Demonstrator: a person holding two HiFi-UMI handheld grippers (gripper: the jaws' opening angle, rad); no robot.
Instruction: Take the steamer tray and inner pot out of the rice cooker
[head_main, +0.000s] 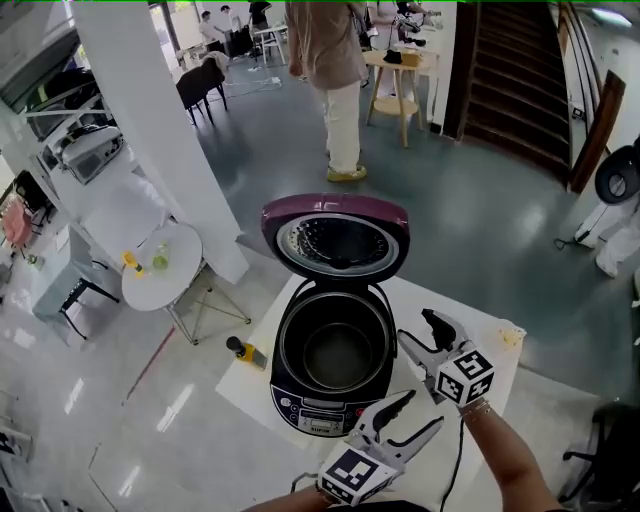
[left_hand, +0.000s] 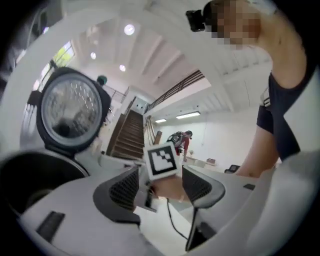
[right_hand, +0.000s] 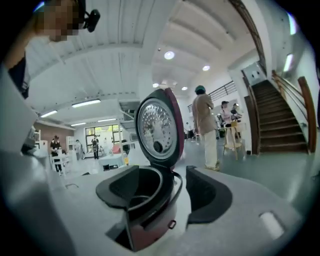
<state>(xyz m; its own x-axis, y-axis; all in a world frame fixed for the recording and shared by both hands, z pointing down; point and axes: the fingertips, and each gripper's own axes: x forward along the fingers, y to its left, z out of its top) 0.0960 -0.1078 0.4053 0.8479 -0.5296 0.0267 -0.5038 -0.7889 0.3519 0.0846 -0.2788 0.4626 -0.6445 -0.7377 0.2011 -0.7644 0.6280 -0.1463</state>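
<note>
The rice cooker stands on a white table with its purple lid swung up. Its cavity is dark with a grey bottom; I cannot tell whether a pot sits in it. My left gripper hovers at the cooker's front right, open and empty. My right gripper hangs open and empty by the cooker's right rim. In the left gripper view the left gripper frames the right gripper's marker cube, with the lid at left. In the right gripper view the right gripper looks onto the cooker.
A yellow and black object lies at the table's left corner. A round white side table stands to the left beside a white pillar. A person stands beyond the cooker. Stairs rise at the back right.
</note>
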